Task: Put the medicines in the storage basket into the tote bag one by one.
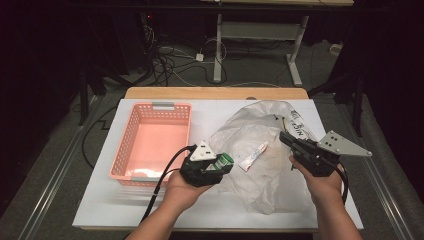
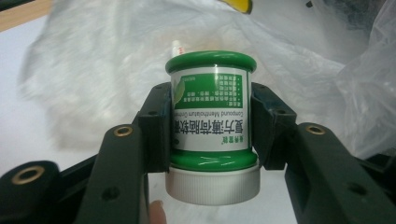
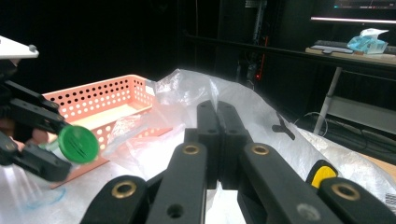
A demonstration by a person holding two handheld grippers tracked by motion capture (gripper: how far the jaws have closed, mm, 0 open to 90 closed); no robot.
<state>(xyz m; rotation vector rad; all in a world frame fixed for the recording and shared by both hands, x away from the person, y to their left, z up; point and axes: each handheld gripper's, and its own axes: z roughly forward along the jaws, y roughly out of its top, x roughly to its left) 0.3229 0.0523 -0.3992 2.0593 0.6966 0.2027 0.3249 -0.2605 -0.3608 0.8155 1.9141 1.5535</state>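
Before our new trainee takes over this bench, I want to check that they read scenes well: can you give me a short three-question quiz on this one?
1. True or false: the left gripper is shut on the green jar.
2. Which container stands on the table left of the plastic bag? A) a blue bucket B) a pink basket C) a cardboard box
3. Fill in: the jaws of the right gripper are ____, pads together at the edge of the bag.

Key:
1. True; its pads press the jar's label from both sides.
2. B.
3. Shut.
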